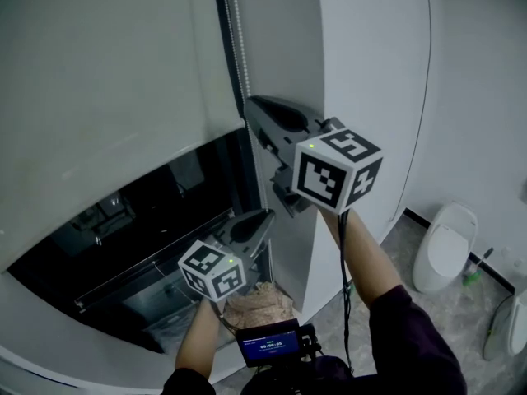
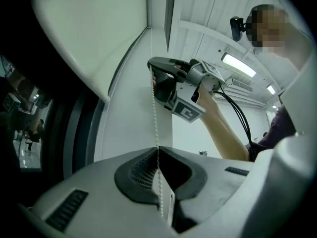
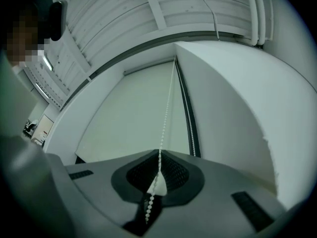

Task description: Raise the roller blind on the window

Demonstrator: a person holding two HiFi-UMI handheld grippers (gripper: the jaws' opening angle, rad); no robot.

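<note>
Thin white bead chain [image 1: 240,52] hangs vertical at right edge of pale grey fabric roller blind [image 1: 107,64], which covers upper half of dark window [image 1: 123,220]. Right gripper [image 3: 159,153] clamped on chain, higher. Left gripper [image 2: 157,150] clamped on same chain, just below. Next pull likely runs along chain axis.

In the head view, the bead chain [image 1: 240,48] vanishes behind the right gripper [image 1: 252,120], and the roller blind [image 1: 99,81] is cut off by the top edge. Print on the small screen [image 1: 268,342] is too small to read. 1 white fixture [image 1: 517,323] is cropped at the right edge.
</note>
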